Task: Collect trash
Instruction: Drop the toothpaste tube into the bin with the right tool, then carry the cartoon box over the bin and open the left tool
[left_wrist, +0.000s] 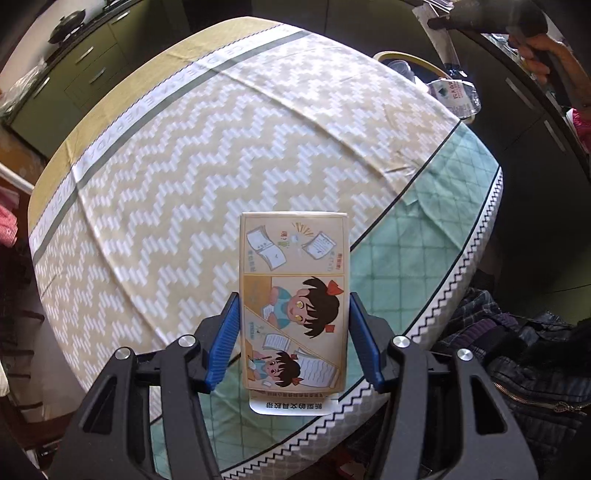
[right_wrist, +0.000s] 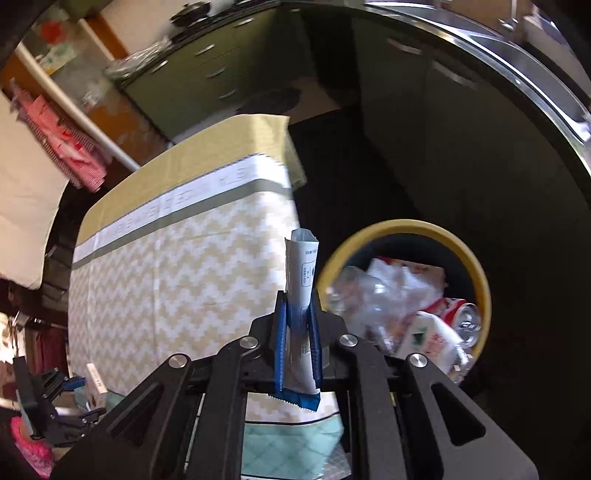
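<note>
Table (left_wrist: 207, 155) under a zigzag-patterned cloth is filling the centre of the left wrist view. Yellow-rimmed bin (right_wrist: 476, 258) is sitting lower right of the right wrist view, holding crushed plastic, cartons and a can (right_wrist: 466, 322). Left gripper (left_wrist: 293, 341) is clamping a cartoon-printed box (left_wrist: 293, 295) between blue pads, lower centre. Right gripper (right_wrist: 297, 341) is pinching a blue-and-white wrapper (right_wrist: 303, 273) upright, fingers nearly together, just left of the bin.

The left claw (left_wrist: 293, 339) grips an upright cartoon-printed box (left_wrist: 293, 295) between its blue pads, above a zigzag-patterned cloth (left_wrist: 184, 177) covering the tabletop (left_wrist: 476, 236).
</note>
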